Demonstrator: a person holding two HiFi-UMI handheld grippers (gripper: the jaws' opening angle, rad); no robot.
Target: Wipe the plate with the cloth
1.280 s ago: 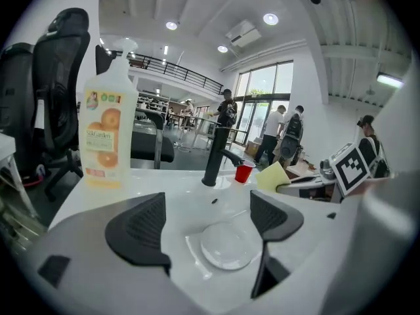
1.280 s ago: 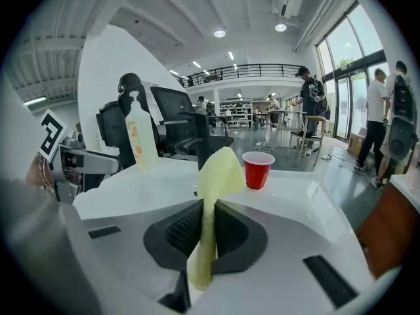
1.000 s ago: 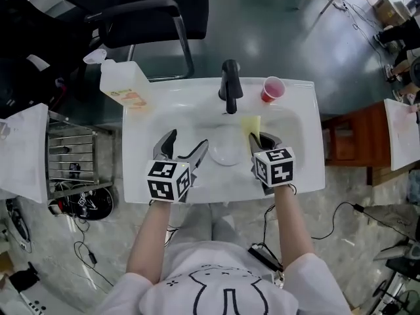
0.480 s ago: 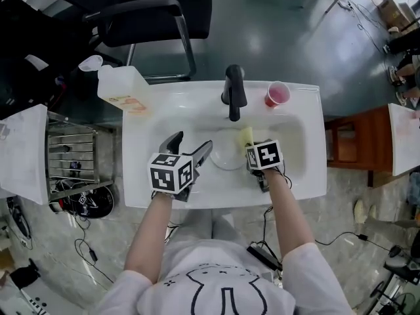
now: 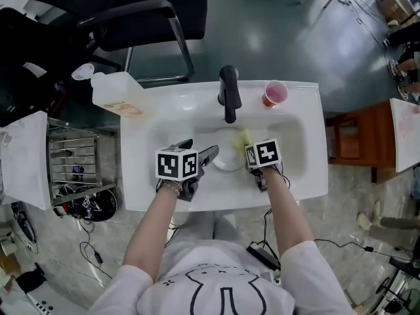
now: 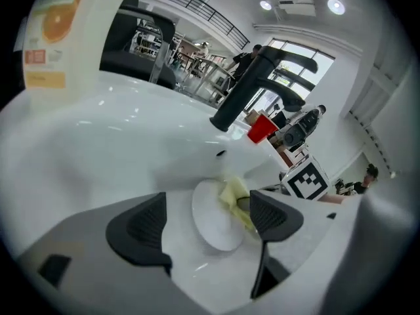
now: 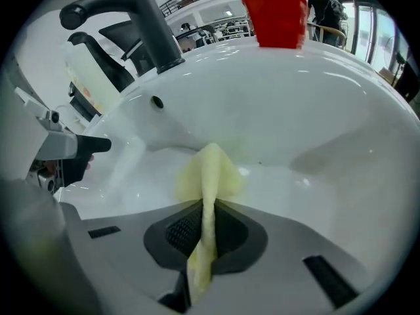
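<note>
A white plate (image 5: 226, 157) lies in the basin of the white sink (image 5: 151, 143), below the black faucet (image 5: 228, 94). My right gripper (image 5: 253, 149) is shut on a pale yellow cloth (image 7: 207, 172), whose free end rests at the plate's right edge (image 5: 245, 136). My left gripper (image 5: 199, 151) stands open just left of the plate. In the left gripper view the plate (image 6: 211, 222) and the cloth (image 6: 233, 197) sit between and beyond its dark pads (image 6: 140, 230). The left gripper's fingers touch nothing.
A red cup (image 5: 273, 92) stands on the sink's back rim to the right of the faucet. A large soap bottle (image 5: 117, 96) sits at the sink's back left corner. A black chair (image 5: 141, 12) stands behind the sink, and a wire rack (image 5: 72, 163) to its left.
My right gripper has carried the cloth left to the plate's right edge. My left gripper has shifted right, closer to the plate, still open.
</note>
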